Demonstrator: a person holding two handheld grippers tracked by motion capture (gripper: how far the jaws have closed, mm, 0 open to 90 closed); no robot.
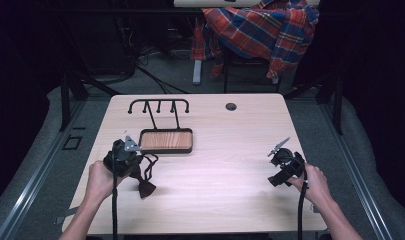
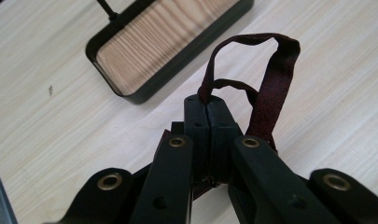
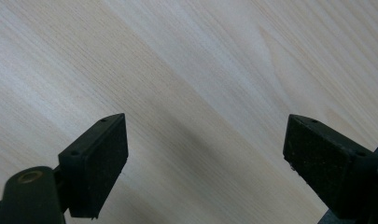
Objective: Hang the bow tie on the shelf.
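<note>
My left gripper (image 1: 138, 164) (image 2: 207, 105) is shut on the thin dark-red strap (image 2: 276, 79) of a small dark-brown pouch (image 1: 146, 189). The strap loops up past the closed pads, and the pouch hangs below the gripper, low over the table at front left. Just beyond it stands a black stand with a wood-lined tray base (image 1: 166, 141) (image 2: 168, 42) and a bar of hooks (image 1: 159, 104) above. At the right side of the table my right gripper (image 1: 277, 173) (image 3: 205, 154) is open over bare wood, with nothing between its pads.
The light wooden table (image 1: 225, 165) has a cable hole (image 1: 231, 106) near its far edge. Behind the table a chair draped with a red plaid shirt (image 1: 262, 27) stands on the floor. Dark frame bars flank both table sides.
</note>
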